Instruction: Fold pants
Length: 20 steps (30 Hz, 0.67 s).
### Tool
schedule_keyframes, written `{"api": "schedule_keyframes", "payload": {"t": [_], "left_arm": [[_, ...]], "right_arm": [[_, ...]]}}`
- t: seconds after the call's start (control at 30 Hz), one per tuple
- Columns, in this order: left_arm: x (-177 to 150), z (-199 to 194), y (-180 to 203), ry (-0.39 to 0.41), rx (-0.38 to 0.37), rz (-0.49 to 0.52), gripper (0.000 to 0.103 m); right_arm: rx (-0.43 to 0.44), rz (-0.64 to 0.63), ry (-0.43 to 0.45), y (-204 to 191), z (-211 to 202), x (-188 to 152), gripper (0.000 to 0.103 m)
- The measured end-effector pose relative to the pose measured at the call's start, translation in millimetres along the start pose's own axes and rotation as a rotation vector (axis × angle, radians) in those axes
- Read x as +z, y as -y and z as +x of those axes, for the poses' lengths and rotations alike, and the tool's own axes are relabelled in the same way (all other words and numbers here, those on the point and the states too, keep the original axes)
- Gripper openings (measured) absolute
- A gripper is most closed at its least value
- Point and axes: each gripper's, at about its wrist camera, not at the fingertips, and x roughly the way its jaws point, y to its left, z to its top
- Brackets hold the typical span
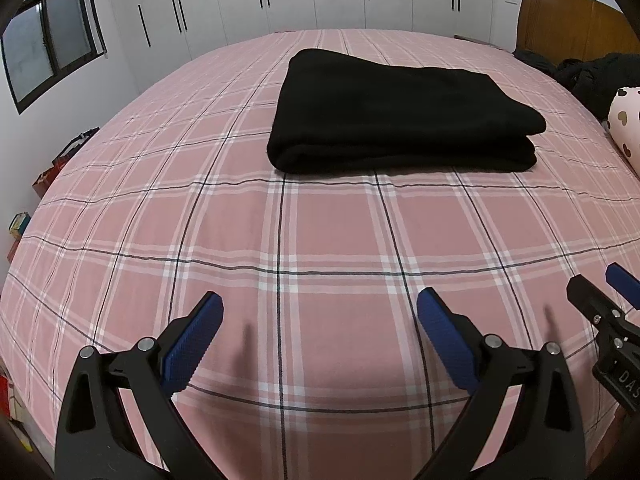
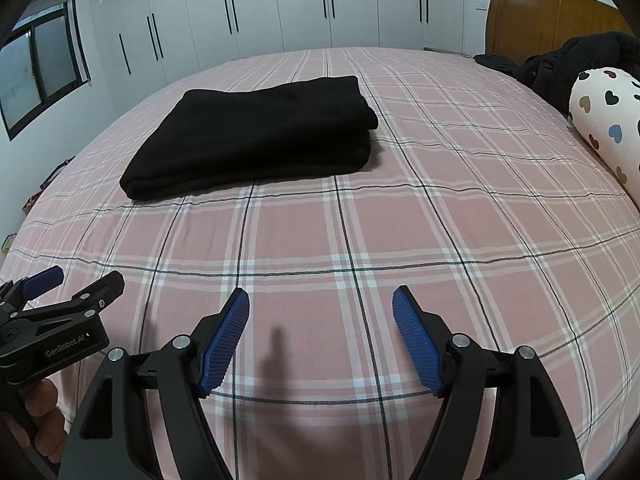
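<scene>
We judge the folding done: the black pants [image 1: 404, 112] lie as a compact layered rectangle toward the far middle of the bed [image 1: 320, 240], nearer its headboard end. Our left gripper [image 1: 320, 320] and right gripper [image 2: 321, 316] both gape wide, holding nothing, near the bed's near edge

Black pants [image 1: 404, 114] folded, seemingly in layers, flat.

A home bedroom is shown: a bed [image 1: 320, 240] is covered by a pink plaid sheet, backed by a wooden headboard [image 2: 540, 20] and white wardrobes [image 2: 280, 4].
</scene>
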Motion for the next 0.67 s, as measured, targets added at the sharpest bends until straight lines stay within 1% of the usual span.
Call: {"api": "schedule_keyframes", "payload": {"t": [0.3,0.5,0.67], "left_arm": [[0.9,-1.5,1.2,0.003,-0.008,0.008,0.095],[2.8,0.5,-3.2,-0.017,-0.025,-0.018,0.095],[2.4,0.3,0.6,-0.016,-0.024,-0.005,0.095]], "right_arm": [[-0.002,-0.002,-0.001,-0.4,0.0,-0.8,0.072],[0.001,-0.002,0.000,2.3,0.9,-1.2,0.072],[0.002,-0.004,0.000,3.9,1.5,-1.0,0.072]]}}
